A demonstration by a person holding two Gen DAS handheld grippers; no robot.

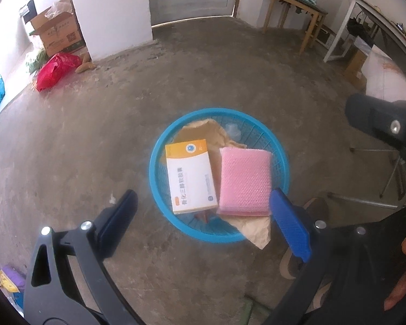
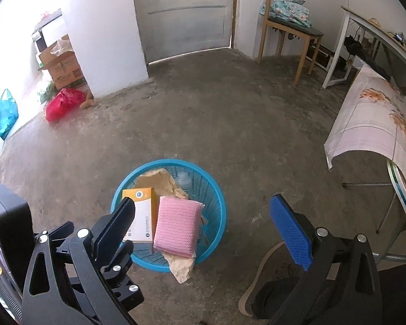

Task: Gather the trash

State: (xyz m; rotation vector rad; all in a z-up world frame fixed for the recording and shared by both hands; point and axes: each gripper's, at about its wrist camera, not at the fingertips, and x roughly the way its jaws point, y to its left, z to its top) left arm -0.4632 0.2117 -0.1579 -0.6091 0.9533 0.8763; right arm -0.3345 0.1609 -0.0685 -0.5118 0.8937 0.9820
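Left tool (image 1: pixel 203 211) spread wide, holding nothing — hovers over the near rim of the blue basket (image 1: pixel 159 146). Right tool (image 2: pixel 203 216) also wide and empty, its left finger overlapping the basket's left side in its view.

Basket (image 2: pixel 216 197) sits on the concrete floor (image 1: pixel 94 135). Inside: white-and-orange medicine box (image 1: pixel 190 174) on the left, pink bubble-wrap pouch (image 1: pixel 245 180) just beside it on the right, both lying on crumpled brown paper (image 1: pixel 205 130). Paper (image 2: pixel 182 266) spills over the near rim onto the floor. Something clear and plastic (image 1: pixel 231 130) at the far side — can't tell what.

Farther out: red plastic bag (image 1: pixel 55 70) and cardboard box (image 1: pixel 59 31) at the wall corner on the left, wooden chair (image 2: pixel 287 38) by the far wall, grey door (image 2: pixel 184 13) behind.
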